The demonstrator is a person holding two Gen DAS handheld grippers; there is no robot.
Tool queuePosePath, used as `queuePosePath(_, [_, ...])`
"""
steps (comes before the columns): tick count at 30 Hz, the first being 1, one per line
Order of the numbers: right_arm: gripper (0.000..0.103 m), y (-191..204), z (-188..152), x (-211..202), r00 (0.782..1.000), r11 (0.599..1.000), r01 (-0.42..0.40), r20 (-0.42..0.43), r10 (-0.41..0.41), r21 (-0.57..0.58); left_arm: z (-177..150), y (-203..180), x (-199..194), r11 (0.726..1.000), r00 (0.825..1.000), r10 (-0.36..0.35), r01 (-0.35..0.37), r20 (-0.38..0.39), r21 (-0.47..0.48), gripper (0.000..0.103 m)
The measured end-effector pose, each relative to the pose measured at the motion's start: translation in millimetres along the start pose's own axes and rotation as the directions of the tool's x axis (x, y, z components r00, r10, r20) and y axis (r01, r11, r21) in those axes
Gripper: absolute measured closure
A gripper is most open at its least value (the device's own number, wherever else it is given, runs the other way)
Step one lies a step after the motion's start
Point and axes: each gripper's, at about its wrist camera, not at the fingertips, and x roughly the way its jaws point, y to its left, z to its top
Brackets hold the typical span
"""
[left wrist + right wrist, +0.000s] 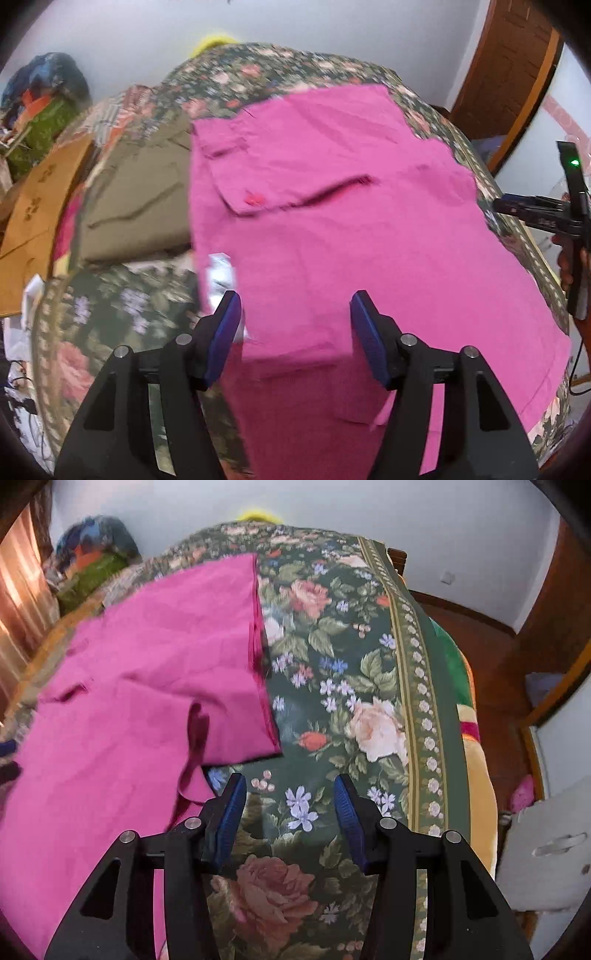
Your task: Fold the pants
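Pink pants (332, 229) lie spread on a floral bedspread (122, 295), back pocket flap with a red button facing up. My left gripper (295, 321) is open and empty, hovering above the near part of the pants. In the right wrist view the pants (122, 709) fill the left side, with a leg hem edge toward the middle of the bed and a loose fold near my left finger. My right gripper (290, 805) is open and empty above the bare bedspread (369, 686), just right of the pants. The right gripper also shows at the left wrist view's right edge (535, 214).
A folded olive-green garment (144, 206) lies left of the pants, with a brown cardboard box (33, 221) and a pile of clothes (44, 103) beyond it. The bed's right edge (469, 746) drops to a wooden floor with a white cabinet (546, 849).
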Motion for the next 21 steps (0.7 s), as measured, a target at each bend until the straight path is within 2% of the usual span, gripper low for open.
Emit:
queuePosePath(5, [0.057,3,25,-15,0.998,0.999,-0.019,0.066,0.021,-0.033,35,32,-4,0.997,0.996,0.041,-0.037,0.073,-0.063,0.041])
queuePosePath(8, [0.057,8,54,-11,0.993,0.996,-0.083,0.076,0.086,-0.038,65,52,5,0.994,0.992,0.069,-0.059,0.108,-0.091,0.041])
queuePosePath(10, [0.056,18,70,-4,0.989,0.992,-0.116,0.088,0.120,-0.050,86,67,17,0.992,0.991,0.053,-0.039,0.120,-0.119,0.041])
queuePosePath(15, [0.051,32,111,24,0.982,0.984,-0.164,0.089,0.170,-0.071,126,92,59,0.991,0.992,0.068,-0.055,0.106,-0.125,0.041])
queuePosePath(21, [0.051,37,153,65,0.978,0.978,-0.196,0.066,0.200,-0.067,148,115,106,0.988,0.999,0.023,-0.017,0.037,-0.151,0.041])
